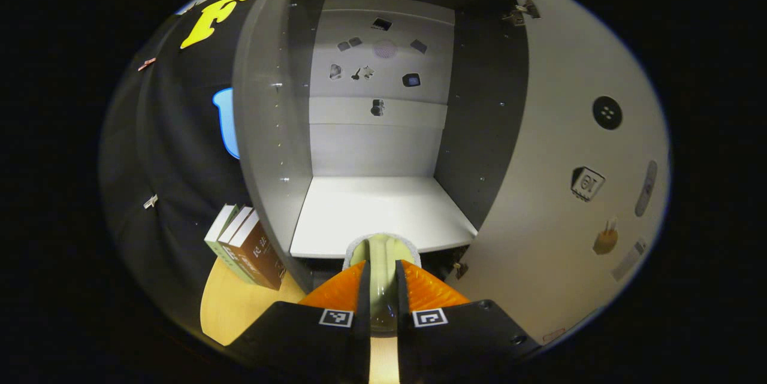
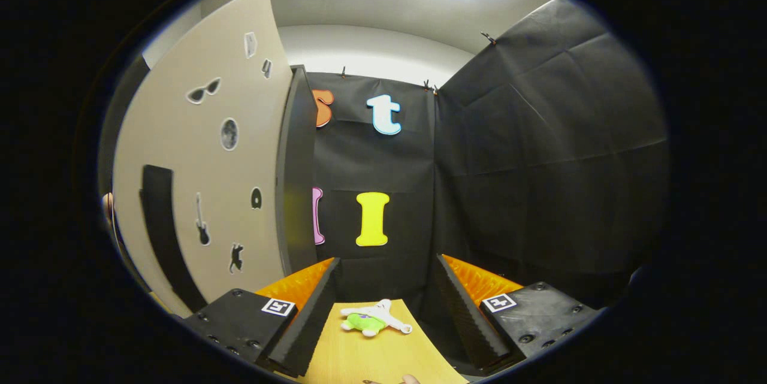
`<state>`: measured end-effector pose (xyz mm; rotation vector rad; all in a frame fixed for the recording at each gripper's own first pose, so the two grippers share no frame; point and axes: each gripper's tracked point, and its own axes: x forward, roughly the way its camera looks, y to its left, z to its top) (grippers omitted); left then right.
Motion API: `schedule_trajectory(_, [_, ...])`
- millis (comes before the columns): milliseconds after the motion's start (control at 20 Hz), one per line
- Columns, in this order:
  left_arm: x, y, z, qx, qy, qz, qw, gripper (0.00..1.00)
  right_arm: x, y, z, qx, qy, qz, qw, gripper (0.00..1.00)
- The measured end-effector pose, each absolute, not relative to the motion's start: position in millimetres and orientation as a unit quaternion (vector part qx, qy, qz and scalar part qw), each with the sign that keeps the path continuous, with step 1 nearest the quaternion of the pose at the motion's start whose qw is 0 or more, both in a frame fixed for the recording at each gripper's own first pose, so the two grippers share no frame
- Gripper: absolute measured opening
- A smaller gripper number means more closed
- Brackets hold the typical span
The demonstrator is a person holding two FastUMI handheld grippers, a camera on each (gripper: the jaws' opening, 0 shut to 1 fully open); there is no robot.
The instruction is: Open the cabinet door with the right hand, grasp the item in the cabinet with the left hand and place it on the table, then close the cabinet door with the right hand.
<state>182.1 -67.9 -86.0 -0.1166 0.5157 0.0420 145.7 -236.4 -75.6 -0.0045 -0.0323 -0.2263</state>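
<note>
Pale cup (image 1: 382,276) pinched by left claw (image 1: 382,288); right claw (image 2: 383,288) gapes; three books (image 1: 245,246).

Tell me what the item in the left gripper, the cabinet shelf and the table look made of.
The item in the left gripper: likely glossy plastic or glazed ceramic, pale and smooth with a soft sheen.
Cabinet shelf: probably laminated board, flat, matte white, no grain.
Table: wood or wood-look laminate, light tan with faint grain and low sheen.

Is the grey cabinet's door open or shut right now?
Open: the grey cabinet door is swung aside, exposing the bare white shelf inside.
</note>
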Motion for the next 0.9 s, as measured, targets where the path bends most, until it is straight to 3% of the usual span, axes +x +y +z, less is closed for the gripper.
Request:
schedule_trajectory(450, [91,-98,-166,-0.058,0.293,0.013,0.954,0.22,45,-188,-70,-0.018,-0.002,-0.106,0.994,0.98])
schedule_trajectory(900, [60,-127,-272,-0.097,0.338,0.012,0.936,0.22,36,-184,-67,0.012,-0.016,-0.113,0.993,0.95])
